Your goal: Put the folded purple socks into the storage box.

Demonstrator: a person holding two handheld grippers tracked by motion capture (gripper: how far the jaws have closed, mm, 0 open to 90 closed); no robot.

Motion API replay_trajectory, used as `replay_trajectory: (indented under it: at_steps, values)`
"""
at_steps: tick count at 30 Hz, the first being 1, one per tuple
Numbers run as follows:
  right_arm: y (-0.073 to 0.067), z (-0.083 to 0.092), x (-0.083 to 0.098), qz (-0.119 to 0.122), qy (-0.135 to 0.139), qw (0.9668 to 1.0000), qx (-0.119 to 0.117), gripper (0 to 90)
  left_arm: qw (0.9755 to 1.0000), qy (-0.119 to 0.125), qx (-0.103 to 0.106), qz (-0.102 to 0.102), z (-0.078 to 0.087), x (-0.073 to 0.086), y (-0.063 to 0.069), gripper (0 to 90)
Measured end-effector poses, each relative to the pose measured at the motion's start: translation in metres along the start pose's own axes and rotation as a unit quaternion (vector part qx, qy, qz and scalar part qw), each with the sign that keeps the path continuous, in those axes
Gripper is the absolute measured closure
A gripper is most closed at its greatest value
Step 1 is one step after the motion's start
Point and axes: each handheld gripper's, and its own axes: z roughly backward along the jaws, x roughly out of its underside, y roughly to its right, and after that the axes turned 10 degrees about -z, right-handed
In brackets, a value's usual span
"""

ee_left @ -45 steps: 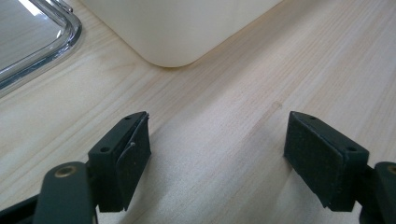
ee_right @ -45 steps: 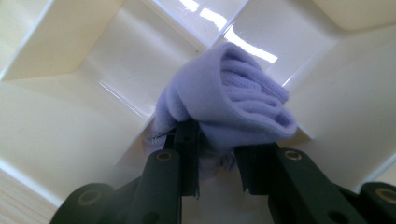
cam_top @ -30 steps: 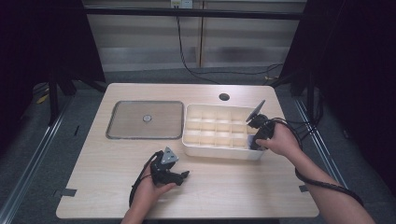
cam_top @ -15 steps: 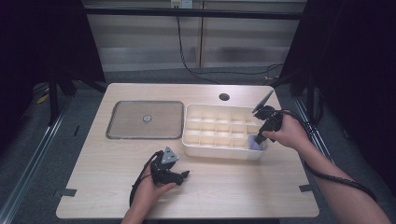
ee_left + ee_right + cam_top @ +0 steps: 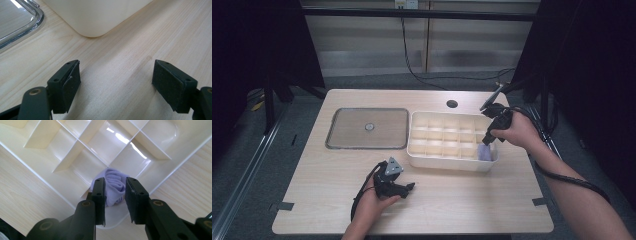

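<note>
1. High view: your right gripper (image 5: pixel 488 141) hangs over the lower right corner of the cream divided tray (image 5: pixel 453 161) at centre right of the frame, above the lilac cloth (image 5: pixel 485 152) bunched in that corner compartment. Your left gripper (image 5: pixel 406 188) rests on the wooden table (image 5: pixel 462 200) at lower centre, jaws apart, well clear of the tray. A clear lid (image 5: pixel 367 128) lies flat at centre left, just beside the tray.

2. Left gripper view: your jaws stand wide open at the bottom corners with bare tabletop between them; the tray's rounded corner sits at top centre, the lid's edge at upper left.

3. Right gripper view: your jaws have just been closing and flank the lilac cloth at centre frame; whether the pads press it, you cannot tell. The cloth sits in the tray's corner compartment.
</note>
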Motion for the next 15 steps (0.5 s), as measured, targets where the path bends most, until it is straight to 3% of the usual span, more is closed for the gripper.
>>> replay_trajectory:
  at_steps: [15]
  values:
    - [-0.002,-0.002,-0.017,-0.005,-0.014,0.9999,-0.005,70.0,1.0000,0.000,0.001,-0.001,0.000,0.000,0.000,22.2]
